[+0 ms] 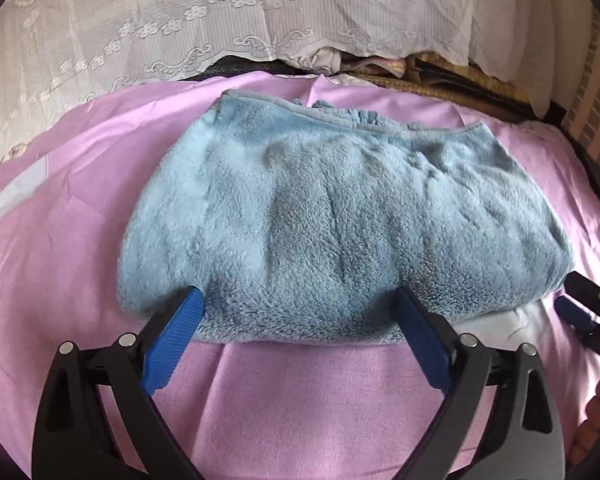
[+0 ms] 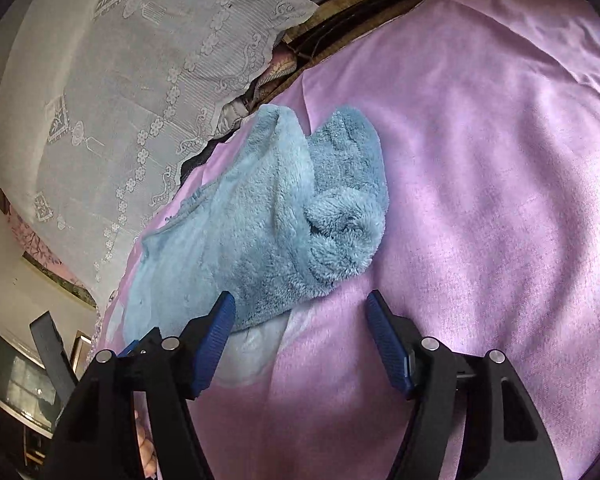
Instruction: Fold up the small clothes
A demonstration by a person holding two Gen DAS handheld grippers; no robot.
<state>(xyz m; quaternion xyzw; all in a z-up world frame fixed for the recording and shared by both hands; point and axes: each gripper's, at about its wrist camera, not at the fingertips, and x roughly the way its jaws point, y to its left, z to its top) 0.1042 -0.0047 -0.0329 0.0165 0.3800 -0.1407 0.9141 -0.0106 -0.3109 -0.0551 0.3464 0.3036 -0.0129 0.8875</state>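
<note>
Left gripper (image 1: 300, 300): black two-finger tongs with ribbed blue pads (image 1: 176, 340), jaws spread wide, nothing clamped; both tips overlap the near edge of the garment in the picture, whether touching it cannot be told.

Right gripper (image 2: 300, 308): same make, jaws apart, nothing between them but bedcover; its left pad (image 2: 216, 344) overlaps the garment's near corner, the right pad stands over bare cover. It shows also at the right edge of the left wrist view (image 1: 588, 308).

Light blue fleece garment (image 1: 340, 216): plush, folded into a broad flat bundle, lying on the bed just ahead of both grippers; a hemmed edge runs along its far side. In the right wrist view (image 2: 268, 220) a rounded, rolled part lies at its right end.

Pink-lilac bedcover (image 1: 300, 400): smooth cloth, creased, under the garment.

White lace cloth with flower pattern (image 1: 180, 20): draped behind the bed.

Woven straw-coloured mat (image 1: 460, 84): partly seen at the bed's far edge.
</note>
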